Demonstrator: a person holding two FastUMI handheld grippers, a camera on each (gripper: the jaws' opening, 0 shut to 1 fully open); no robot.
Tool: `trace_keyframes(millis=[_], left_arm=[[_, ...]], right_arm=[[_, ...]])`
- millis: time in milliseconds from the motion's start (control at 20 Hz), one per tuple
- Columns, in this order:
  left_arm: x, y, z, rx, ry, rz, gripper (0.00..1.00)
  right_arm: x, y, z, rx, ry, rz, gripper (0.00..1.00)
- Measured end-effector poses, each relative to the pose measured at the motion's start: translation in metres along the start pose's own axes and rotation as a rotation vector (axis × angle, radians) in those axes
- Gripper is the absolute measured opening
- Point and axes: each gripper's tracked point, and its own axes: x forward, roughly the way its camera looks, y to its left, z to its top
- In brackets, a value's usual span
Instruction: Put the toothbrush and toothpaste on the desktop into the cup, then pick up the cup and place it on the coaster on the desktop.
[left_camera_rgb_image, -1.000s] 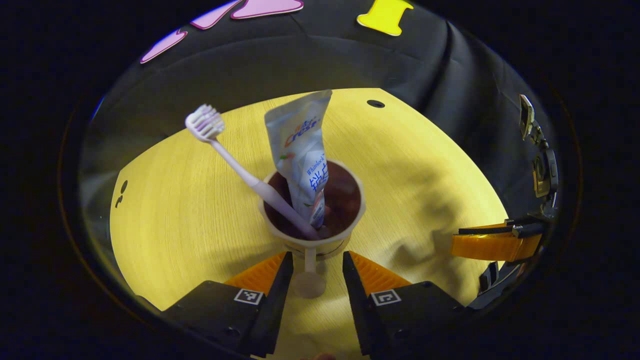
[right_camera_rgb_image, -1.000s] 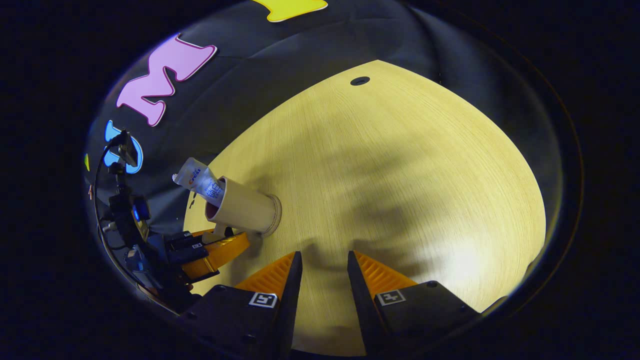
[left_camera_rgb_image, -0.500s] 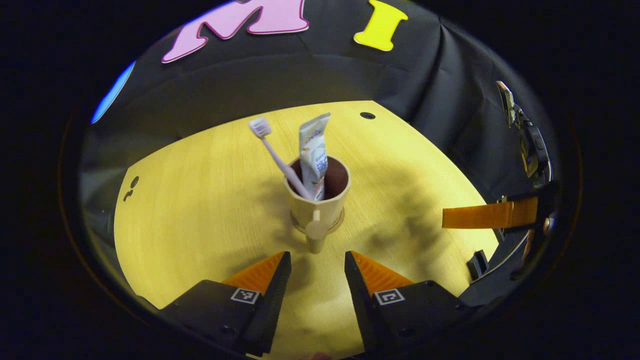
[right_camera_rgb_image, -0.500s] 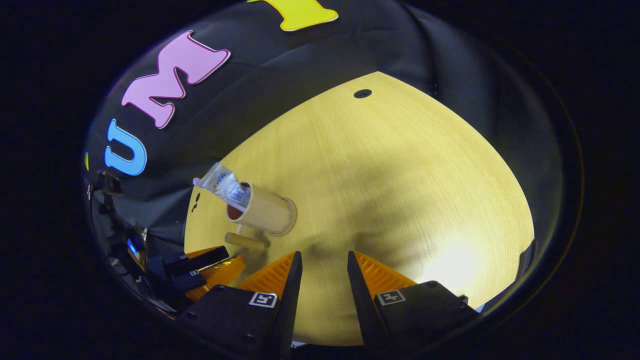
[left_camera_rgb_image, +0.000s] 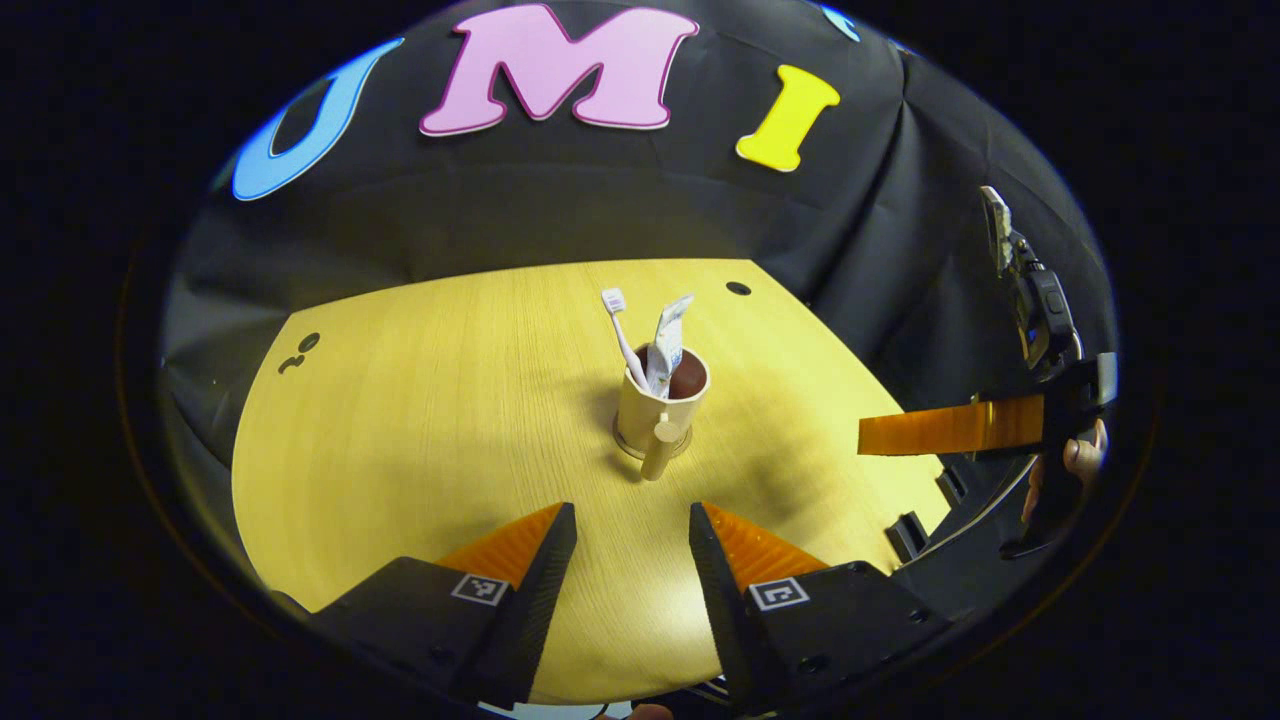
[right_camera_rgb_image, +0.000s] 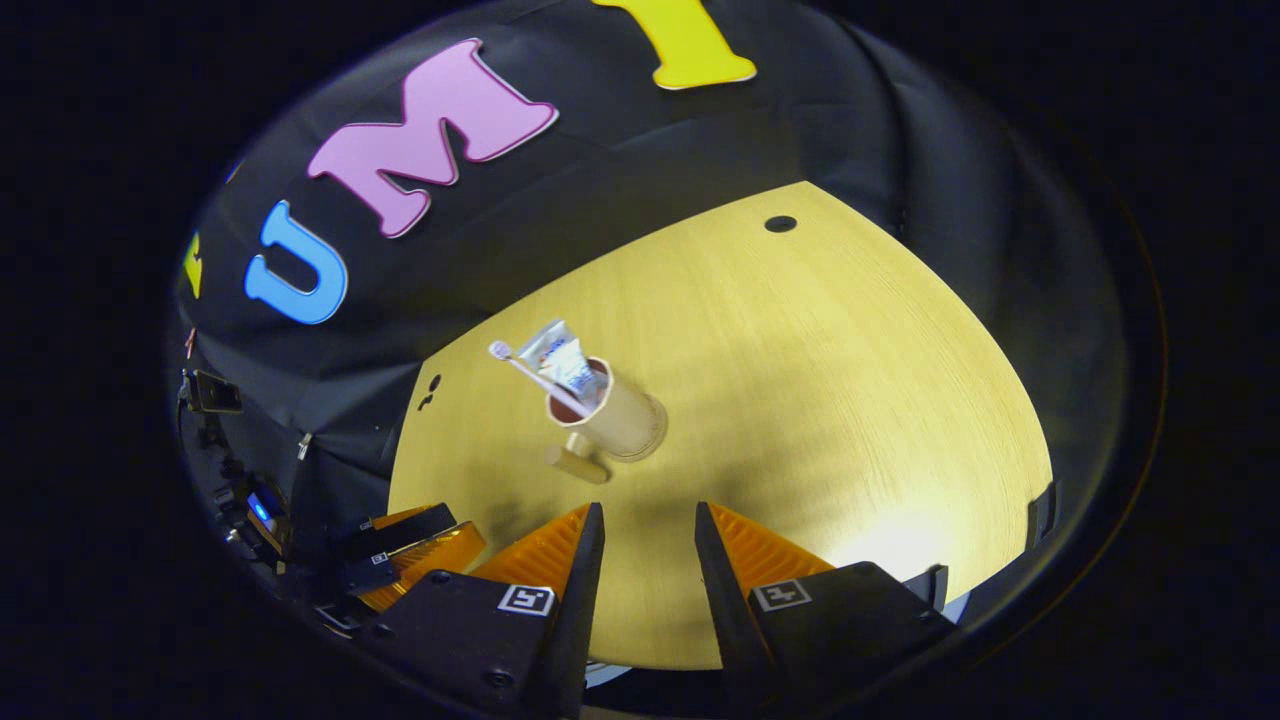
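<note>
A beige cup (left_camera_rgb_image: 660, 400) with a dark inside stands upright mid-table on a thin round coaster (left_camera_rgb_image: 622, 446). In it lean a white toothbrush (left_camera_rgb_image: 621, 332) and a toothpaste tube (left_camera_rgb_image: 668, 337). The cup's stick handle (left_camera_rgb_image: 658, 455) points toward my left gripper (left_camera_rgb_image: 630, 540), which is open, empty and well back from it. In the right gripper view the cup (right_camera_rgb_image: 618, 412), toothbrush (right_camera_rgb_image: 527, 370), toothpaste (right_camera_rgb_image: 562, 357) and coaster (right_camera_rgb_image: 652, 443) lie ahead and left of my right gripper (right_camera_rgb_image: 648, 540), which is open and empty.
The wooden table (left_camera_rgb_image: 420, 440) has a small dark hole (left_camera_rgb_image: 738, 288) at its far edge. My right gripper (left_camera_rgb_image: 945, 428) shows at the right of the left gripper view, a hand (left_camera_rgb_image: 1082, 458) behind it. My left gripper (right_camera_rgb_image: 415, 535) shows low left in the right gripper view.
My left gripper has drawn back and up from the cup's handle, so the cup looks smaller. My right gripper has also pulled back. The cup has stayed in place.
</note>
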Motion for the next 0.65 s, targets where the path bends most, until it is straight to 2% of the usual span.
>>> trace_keyframes(millis=[650], left_arm=[[-0.101,0.022,0.012,-0.016,-0.149,0.066,0.72]], right_arm=[[-0.056,0.085,-0.009,-0.147,-0.059,0.078,0.57]])
